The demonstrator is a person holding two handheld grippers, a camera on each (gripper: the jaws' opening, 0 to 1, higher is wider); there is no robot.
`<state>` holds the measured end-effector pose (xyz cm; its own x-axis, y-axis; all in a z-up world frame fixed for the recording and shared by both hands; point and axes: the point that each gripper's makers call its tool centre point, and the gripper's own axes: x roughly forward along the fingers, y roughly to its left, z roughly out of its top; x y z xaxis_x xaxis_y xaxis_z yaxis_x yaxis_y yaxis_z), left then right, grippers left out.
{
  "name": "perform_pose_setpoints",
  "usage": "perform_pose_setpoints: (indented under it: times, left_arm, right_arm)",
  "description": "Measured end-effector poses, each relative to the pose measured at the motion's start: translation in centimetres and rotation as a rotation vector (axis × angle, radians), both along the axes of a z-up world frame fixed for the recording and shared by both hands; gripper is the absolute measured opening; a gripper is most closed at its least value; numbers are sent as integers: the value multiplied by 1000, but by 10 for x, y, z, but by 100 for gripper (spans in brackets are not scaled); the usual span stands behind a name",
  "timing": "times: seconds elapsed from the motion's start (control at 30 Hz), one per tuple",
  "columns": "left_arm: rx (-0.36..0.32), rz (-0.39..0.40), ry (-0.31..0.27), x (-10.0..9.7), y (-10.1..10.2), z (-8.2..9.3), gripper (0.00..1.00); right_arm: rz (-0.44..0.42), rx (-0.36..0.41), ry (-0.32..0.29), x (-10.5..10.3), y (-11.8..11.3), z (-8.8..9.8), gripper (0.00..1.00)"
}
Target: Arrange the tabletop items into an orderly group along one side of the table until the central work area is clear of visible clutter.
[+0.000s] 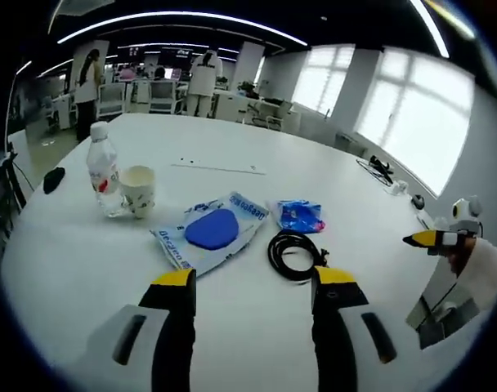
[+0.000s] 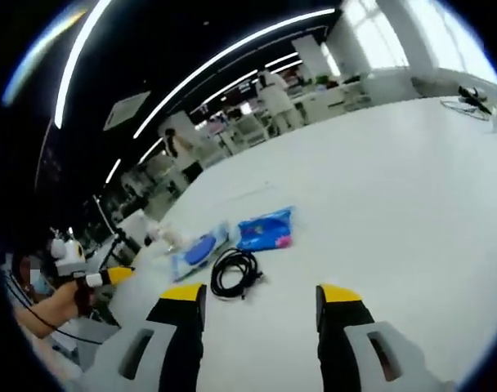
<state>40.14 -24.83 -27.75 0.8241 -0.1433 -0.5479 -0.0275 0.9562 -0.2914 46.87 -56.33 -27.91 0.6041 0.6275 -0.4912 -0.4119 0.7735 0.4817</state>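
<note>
Both grippers stand with fingers spread apart, holding nothing, above a white table (image 1: 85,261). Left gripper (image 1: 254,287) in the left gripper view: yellow-tipped fingers (image 1: 174,279) released, hovering over bare tabletop. Just beyond its right fingertip lies a coiled black cable (image 1: 293,251). Ahead, between the two fingers, a clear bag with a blue pad inside (image 1: 212,230) lies flat; beyond the cable, a small blue packet (image 1: 300,216), apart from both. Further ahead and off to the left of the fingers, a paper cup (image 1: 138,190) stands upright, touching or just beside a plastic water bottle (image 1: 102,170), also upright. A small dark object (image 1: 54,179) lies near the table edge, left of the bottle; too small to identify. The right gripper comes in at the right edge, yellow tip pointing inward, held by a hand.

Right gripper (image 2: 260,296) in the right gripper view: fingers (image 2: 339,296) released over bare table. Cable (image 2: 234,272) lies just ahead of the left fingertip; blue packet (image 2: 266,229) and bag (image 2: 199,249) beyond it. The left gripper's yellow tip shows at far left.
</note>
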Motion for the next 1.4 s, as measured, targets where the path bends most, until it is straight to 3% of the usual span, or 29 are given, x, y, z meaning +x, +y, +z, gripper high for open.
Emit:
perform_pose_setpoints:
  times: [0.37,0.53,0.9,1.13,1.4]
  left_arm:
    - [-17,33,2,-8,0,-2,56]
    - [-18,64,3,-11,9,-3,56]
    - [-32,178,19,-41,33,-10,55]
    - [-48,210,23,-42,35,-13,55]
    - [-80,214,39,-34,32,-24,53]
  right_arm:
    - [27,3,-5,9,12,4,54]
    - [57,-10,-6,9,19,3,54]
    - [162,-26,-4,21,53,0,53]
    - [211,-26,-7,27,73,1,52]
    - [239,-51,5,35,75,-5,51]
